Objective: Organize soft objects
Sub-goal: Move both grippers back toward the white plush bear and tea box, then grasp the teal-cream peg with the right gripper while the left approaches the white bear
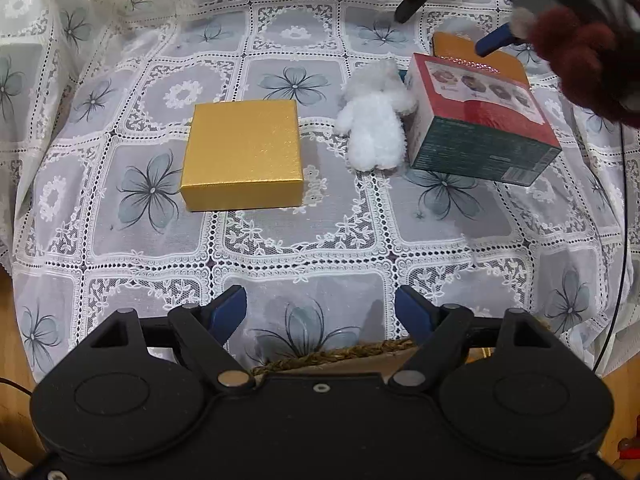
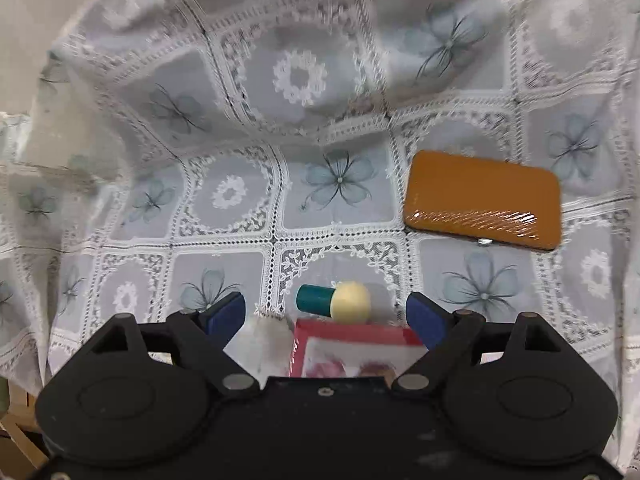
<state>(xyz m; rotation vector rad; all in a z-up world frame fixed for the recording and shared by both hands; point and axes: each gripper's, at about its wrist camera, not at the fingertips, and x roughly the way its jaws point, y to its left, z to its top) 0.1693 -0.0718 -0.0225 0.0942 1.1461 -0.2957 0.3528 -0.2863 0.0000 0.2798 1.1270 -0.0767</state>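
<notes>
Blue pads tipped the black left tool point(image 1: 320, 306), whose jaws stood apart over bare cloth with nothing between them. The black right tool point(image 2: 325, 312) was likewise spread and empty-handed, hanging above a small peg with a teal stem and cream round head point(image 2: 334, 301) and the top of a red-and-green printed cardboard box point(image 2: 352, 348).

Beyond the left tool, a white lace tablecloth with grey-blue flower squares point(image 1: 280, 240) covered the surface and rose in folds at the back. On it lay a flat square gold box point(image 1: 243, 154), apart from a fluffy white plush toy point(image 1: 374, 128) that rested against the printed box's left side. A glossy orange rectangular case point(image 2: 482, 198) lay behind that box. A braided straw basket rim point(image 1: 340, 354) showed just under the left tool. A dark red fuzzy sleeve point(image 1: 580, 60) reached in at the upper right of the left view. Wooden flooring point(image 1: 12, 340) edged the cloth.
</notes>
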